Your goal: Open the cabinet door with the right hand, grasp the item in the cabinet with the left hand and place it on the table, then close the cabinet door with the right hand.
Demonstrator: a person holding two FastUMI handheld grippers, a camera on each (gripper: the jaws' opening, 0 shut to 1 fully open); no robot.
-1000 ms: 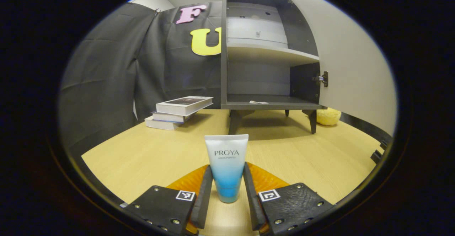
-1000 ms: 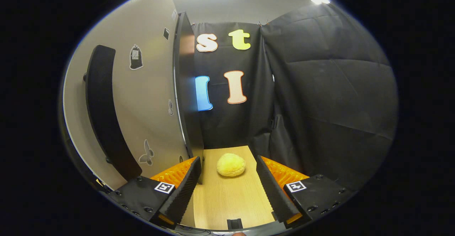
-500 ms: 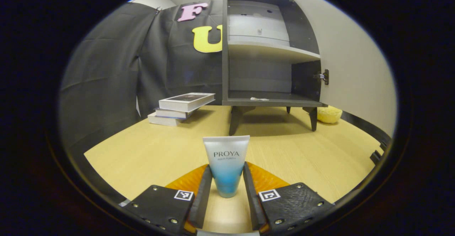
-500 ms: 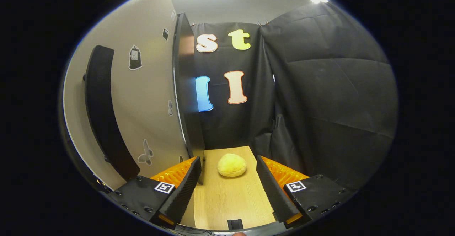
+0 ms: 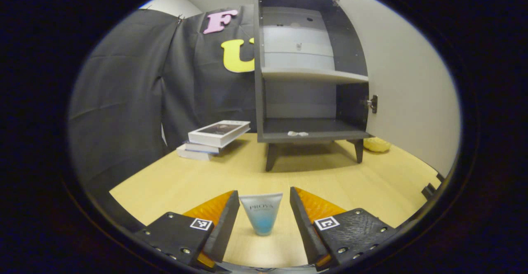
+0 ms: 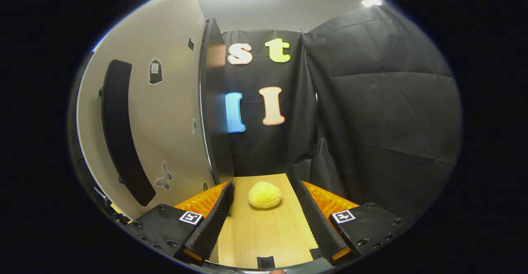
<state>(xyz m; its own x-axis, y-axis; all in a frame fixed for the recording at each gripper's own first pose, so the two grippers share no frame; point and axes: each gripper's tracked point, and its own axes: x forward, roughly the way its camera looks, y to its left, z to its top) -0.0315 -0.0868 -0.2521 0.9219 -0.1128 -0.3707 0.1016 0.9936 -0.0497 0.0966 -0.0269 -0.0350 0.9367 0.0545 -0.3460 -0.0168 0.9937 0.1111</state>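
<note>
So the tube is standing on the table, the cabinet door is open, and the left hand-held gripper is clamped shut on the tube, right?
Not quite. In the left gripper view the left hand-held gripper is open: its fingers stand apart from the tube, with table showing on both sides. The rest holds: the tube stands upright on the table and the cabinet door is open.

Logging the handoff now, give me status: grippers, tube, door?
Left gripper open, tube standing free on table. Right gripper open beside open cabinet door. Nothing blocking the door's swing.
</note>
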